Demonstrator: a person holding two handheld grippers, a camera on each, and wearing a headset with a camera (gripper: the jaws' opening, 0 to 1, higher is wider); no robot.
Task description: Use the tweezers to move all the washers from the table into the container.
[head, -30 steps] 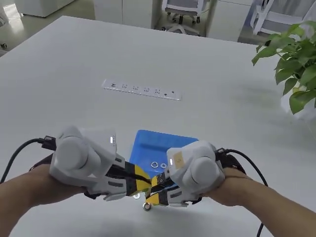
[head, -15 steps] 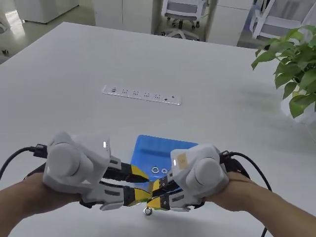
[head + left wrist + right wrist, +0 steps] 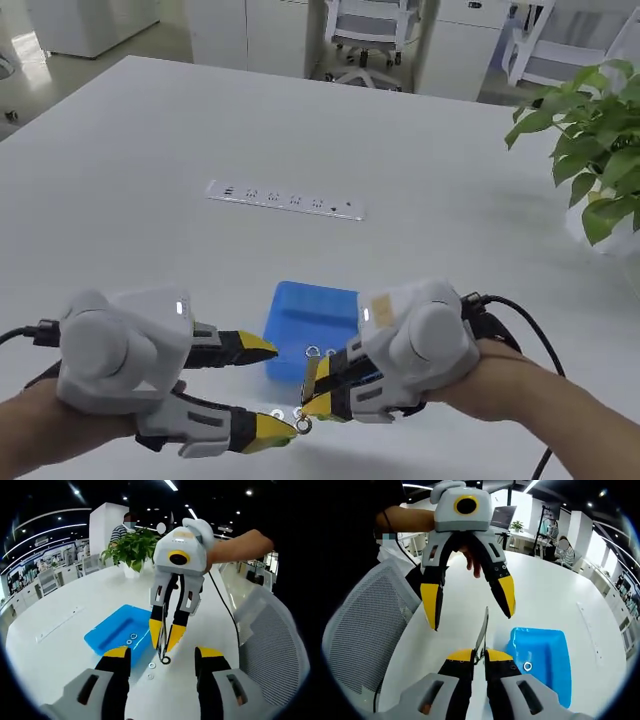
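Washers (image 3: pixel 152 665) — two small rings lie loose on the worktop (image 3: pixel 420 200) near the closest edge of the blue container (image 3: pixel 305 305), and two stored washers (image 3: pixel 313 351) already sit inside it. Change over the last second: the left tool (image 3: pixel 471 619), which was crowded up against the right tool (image 3: pixel 165 639) around the tweezers (image 3: pixel 483 630), has drawn off to the person's left and now stands with its jaws spread wide, grasping nothing. The right tool remains clenched on the tweezers, which hang from between its yellow tips down toward the worktop. My reading — the two-handed seating of the tweezers is finished and the right tool can now pick alone; at least the loose rings are left to move. Hard to make out: a third washer (image 3: pixel 165 660) sits right at the tweezer points in the left gripper view, but I cannot tell whether it is pinched or merely touched. In the head view the right tool's body covers the container's near right corner, so the count inside may run short.
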